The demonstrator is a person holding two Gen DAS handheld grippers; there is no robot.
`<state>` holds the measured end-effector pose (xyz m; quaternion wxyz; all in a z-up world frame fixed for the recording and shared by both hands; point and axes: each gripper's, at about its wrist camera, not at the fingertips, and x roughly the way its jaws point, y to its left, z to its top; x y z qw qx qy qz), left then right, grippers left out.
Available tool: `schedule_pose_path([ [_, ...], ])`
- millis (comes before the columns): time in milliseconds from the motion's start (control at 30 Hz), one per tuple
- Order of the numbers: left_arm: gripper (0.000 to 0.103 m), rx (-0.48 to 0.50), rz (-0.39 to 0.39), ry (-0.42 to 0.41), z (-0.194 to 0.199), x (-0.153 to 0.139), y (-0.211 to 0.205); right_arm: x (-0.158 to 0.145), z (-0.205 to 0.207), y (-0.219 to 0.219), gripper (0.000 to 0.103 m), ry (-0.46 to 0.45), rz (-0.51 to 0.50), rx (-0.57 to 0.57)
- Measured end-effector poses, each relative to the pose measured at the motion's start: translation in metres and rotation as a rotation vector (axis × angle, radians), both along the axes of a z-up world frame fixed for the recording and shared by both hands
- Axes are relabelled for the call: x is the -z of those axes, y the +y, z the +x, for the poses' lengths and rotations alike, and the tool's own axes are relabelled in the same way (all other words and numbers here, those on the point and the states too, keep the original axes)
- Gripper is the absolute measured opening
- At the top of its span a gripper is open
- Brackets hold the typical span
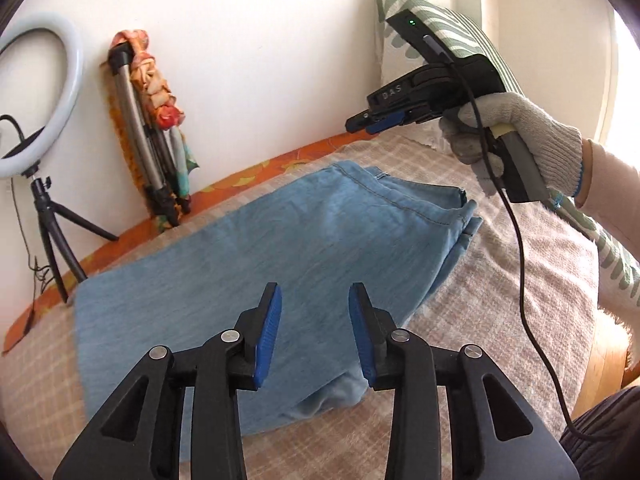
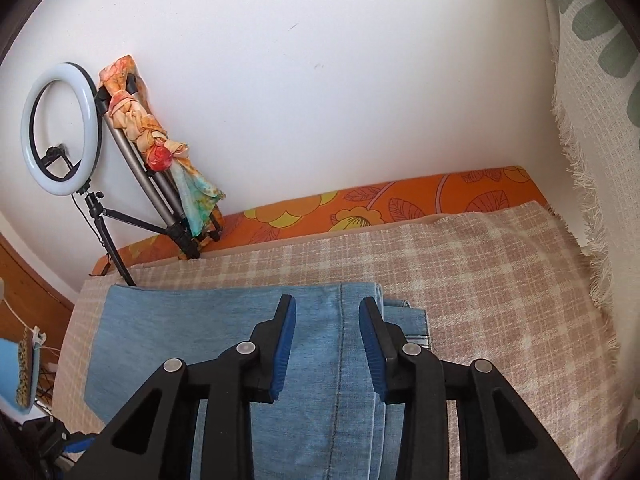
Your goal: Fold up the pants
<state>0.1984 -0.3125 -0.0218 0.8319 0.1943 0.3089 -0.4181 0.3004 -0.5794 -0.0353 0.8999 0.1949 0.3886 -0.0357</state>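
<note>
Light blue denim pants (image 1: 300,232) lie folded flat on a beige plaid blanket (image 1: 500,280). In the left wrist view my left gripper (image 1: 315,300) hovers over their near edge, open, with nothing between its blue pads. A gloved hand (image 1: 520,136) holds my right gripper (image 1: 358,124) in the air above the far right end of the pants. In the right wrist view the right gripper (image 2: 327,312) is open above the pants (image 2: 224,328), straddling a stitched seam (image 2: 341,340) without touching the cloth.
A ring light on a small tripod (image 1: 36,96) stands at the left by the wall. A folded tripod wrapped in floral cloth (image 1: 148,120) leans beside it. A green-patterned pillow (image 1: 440,28) stands at the right. A black cable (image 1: 520,260) hangs from the right gripper.
</note>
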Motion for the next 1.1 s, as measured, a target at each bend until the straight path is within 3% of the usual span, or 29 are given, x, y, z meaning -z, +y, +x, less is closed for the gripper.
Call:
schedule_pose_path([
  [233, 0.033, -0.257, 0.030, 0.054, 0.061, 0.021, 0.084, -0.025, 0.025, 0.094, 0.035, -0.060, 0.013, -0.198],
  [433, 0.033, -0.413, 0.057, 0.154, 0.105, 0.061, 0.144, -0.015, 0.073, 0.191, 0.034, -0.040, 0.013, -0.361],
  [733, 0.036, -0.472, -0.009, 0.272, 0.121, 0.088, 0.195, 0.030, 0.159, 0.311, 0.029, 0.059, -0.002, -0.495],
  [933, 0.036, -0.467, -0.087, 0.361, 0.126, 0.088, 0.210, 0.062, 0.207, 0.344, 0.028, 0.138, 0.021, -0.496],
  [1100, 0.050, -0.481, -0.166, 0.438, 0.132, 0.084, 0.224, 0.084, 0.227, 0.347, 0.028, 0.179, 0.012, -0.452],
])
